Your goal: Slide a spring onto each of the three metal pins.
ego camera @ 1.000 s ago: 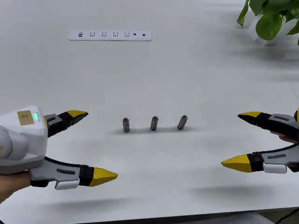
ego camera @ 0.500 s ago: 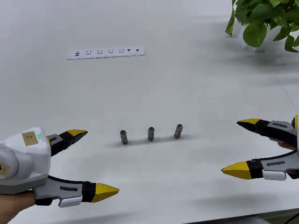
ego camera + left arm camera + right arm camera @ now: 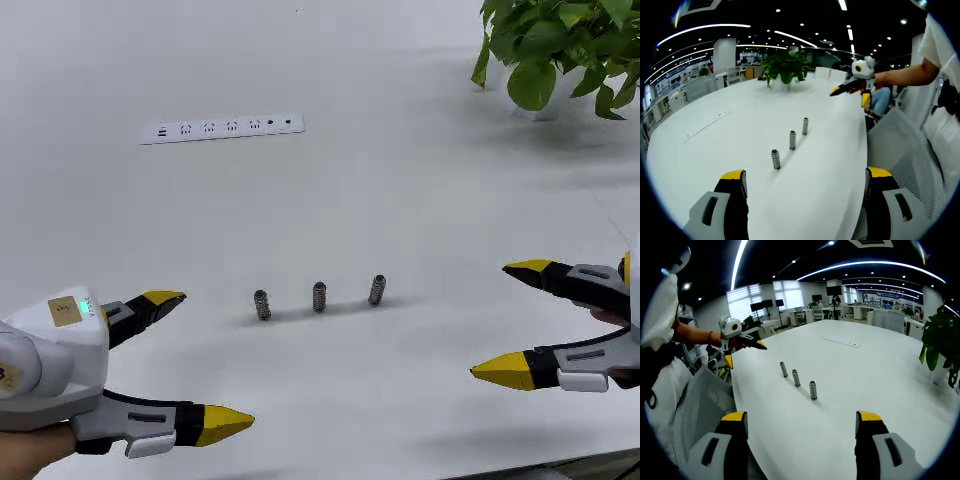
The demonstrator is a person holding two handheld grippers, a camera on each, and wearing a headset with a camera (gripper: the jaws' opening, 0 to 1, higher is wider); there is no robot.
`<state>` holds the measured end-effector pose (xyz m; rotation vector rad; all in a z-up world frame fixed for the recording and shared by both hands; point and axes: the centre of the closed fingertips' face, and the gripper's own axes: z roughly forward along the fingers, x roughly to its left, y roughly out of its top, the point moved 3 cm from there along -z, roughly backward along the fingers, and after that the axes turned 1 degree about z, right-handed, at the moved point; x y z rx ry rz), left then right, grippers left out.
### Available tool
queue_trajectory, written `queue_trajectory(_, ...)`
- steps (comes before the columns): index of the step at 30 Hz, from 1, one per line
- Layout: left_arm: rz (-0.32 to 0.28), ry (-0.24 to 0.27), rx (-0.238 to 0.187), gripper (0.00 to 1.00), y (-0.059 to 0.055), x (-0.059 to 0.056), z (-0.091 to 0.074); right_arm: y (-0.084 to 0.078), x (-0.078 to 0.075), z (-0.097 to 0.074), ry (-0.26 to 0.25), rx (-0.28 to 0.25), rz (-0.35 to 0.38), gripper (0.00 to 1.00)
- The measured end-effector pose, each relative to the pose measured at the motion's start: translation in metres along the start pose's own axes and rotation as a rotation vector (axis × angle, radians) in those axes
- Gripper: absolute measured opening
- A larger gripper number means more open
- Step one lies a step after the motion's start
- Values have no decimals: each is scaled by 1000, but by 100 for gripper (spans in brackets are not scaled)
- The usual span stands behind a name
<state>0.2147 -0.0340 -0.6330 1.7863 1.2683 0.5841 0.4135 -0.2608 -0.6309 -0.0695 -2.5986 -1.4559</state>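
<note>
Three short metal pins stand upright in a row on the white table, each with a coiled spring around it: left pin [image 3: 262, 304], middle pin [image 3: 319, 296], right pin [image 3: 377, 289]. The left gripper view shows them as near [image 3: 775, 159], middle [image 3: 792, 140] and far [image 3: 805, 125]; the right gripper view as [image 3: 813, 390], [image 3: 796, 378], [image 3: 783, 369]. My left gripper [image 3: 210, 360] [image 3: 805, 175] is open and empty, left of the row. Right of the row, my right gripper [image 3: 494, 320] [image 3: 801, 416] is also open and empty. Neither touches a pin.
A white power strip [image 3: 222, 127] lies at the back of the table. A leafy potted plant [image 3: 560, 45] stands at the back right. The table's front edge runs just below the grippers. A mesh chair [image 3: 910, 165] stands beside the table.
The head camera has tilted, so the pins and power strip sit lower in the picture. Both grippers stay open at about the same places beside the row.
</note>
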Motion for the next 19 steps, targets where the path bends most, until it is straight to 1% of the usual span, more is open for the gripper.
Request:
queue_trajectory(3,-1,-1,-3,100,1,-1,1,-1,3,-1,-1,6,0,90)
queue_trajectory(9,-7,-1,-8,100,-1,-3,0,-4,2,-2,-1,11,2,89)
queue_trajectory(14,-10,0,-9,100,-3,-4,-1,-3,5,-1,4,15,-4,89)
queue_trajectory(19,-10,6,-11,100,-3,-4,-4,-3,4,-1,5,14,-5,89)
